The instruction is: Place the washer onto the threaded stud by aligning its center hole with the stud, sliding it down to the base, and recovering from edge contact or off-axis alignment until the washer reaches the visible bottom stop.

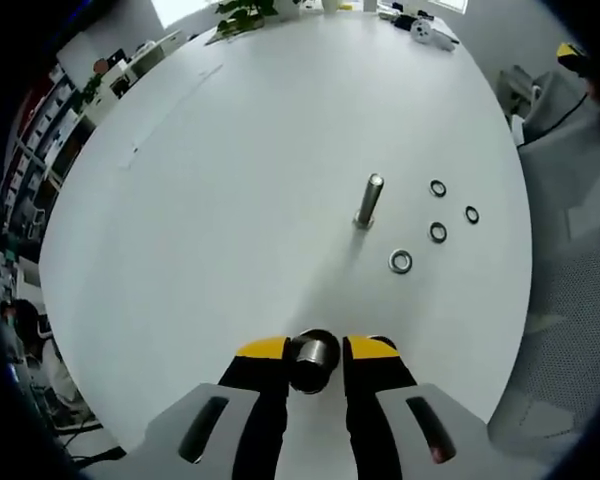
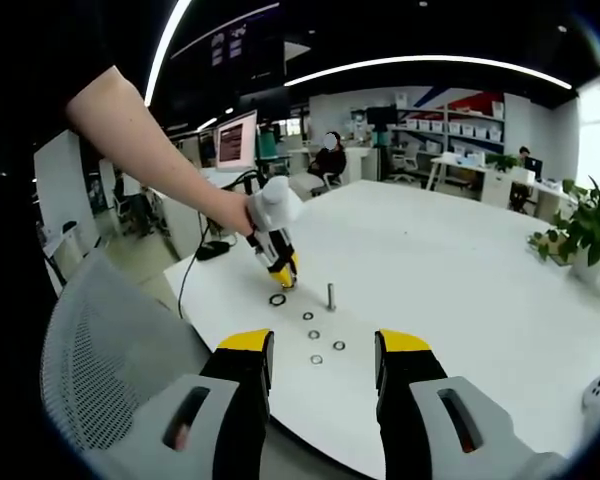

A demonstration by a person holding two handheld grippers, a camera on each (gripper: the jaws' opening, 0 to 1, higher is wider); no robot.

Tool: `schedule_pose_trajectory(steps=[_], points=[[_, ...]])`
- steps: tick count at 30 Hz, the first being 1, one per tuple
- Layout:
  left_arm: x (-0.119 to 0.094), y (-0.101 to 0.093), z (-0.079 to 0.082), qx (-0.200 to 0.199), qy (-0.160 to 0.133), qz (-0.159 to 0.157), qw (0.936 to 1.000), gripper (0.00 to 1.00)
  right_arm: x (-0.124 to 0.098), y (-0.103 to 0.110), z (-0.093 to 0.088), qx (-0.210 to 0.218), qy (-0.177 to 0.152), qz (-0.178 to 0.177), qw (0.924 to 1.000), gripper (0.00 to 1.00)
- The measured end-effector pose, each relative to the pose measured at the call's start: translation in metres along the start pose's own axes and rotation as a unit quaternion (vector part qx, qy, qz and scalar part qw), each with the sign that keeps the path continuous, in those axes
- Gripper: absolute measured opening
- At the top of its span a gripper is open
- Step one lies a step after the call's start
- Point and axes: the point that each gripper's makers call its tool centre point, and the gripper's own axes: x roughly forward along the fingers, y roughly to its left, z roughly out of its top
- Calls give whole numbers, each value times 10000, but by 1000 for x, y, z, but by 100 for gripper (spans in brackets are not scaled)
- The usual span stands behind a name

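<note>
in the left gripper view, the left gripper [image 1: 315,358] is at the near edge of the white tabletop [image 1: 230,180], its yellow-tipped jaws closed on a dark washer [image 1: 313,360] held between them. beyond it a silver washer [image 1: 401,262] lies flat on the tabletop, and a little further the threaded stud [image 1: 368,201] stands upright, bare along its length. to the right of the stud, three small dark rings [image 1: 438,232] lie apart from one another, nearer the tabletop's right edge. potted leaves [image 1: 242,15] and small items sit at the far edge.

in the right gripper view, the right gripper [image 2: 320,362] hangs over the near edge of the tabletop with its jaws wide apart and nothing between them. a grey mesh chair [image 2: 110,350] stands near the left corner. just past the jaws, small rings lie scattered before the stud. the left gripper, held by a person's hand [image 2: 235,212], reaches down to the tabletop just left of the stud. a potted plant [image 2: 585,235] is at the right edge.
</note>
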Motion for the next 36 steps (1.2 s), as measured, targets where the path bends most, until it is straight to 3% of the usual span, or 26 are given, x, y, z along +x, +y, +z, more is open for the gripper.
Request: schedule_pose_trajectory(steps=[10, 17, 22, 26, 32, 36], points=[[5, 0, 0, 138, 56, 32, 9999, 19, 0, -1, -1, -7, 23, -7, 10000, 43], [-7, 5, 4, 76, -149, 234, 9996, 23, 1, 0, -1, -12, 28, 5, 10000, 43], [-25, 7, 5, -125, -406, 469, 9980, 28, 1, 1, 0, -32, 20, 30, 10000, 43], [-35, 4, 0, -643, -666, 561, 9941, 29, 1, 2, 0, -32, 12, 61, 10000, 43], [-37, -8, -16, -756, -603, 627, 9933, 30, 2, 4, 0, -52, 26, 90, 9999, 43], [-31, -16, -32, -1161, -481, 576, 9904, 30, 2, 4, -1, -66, 34, 106, 9999, 43]])
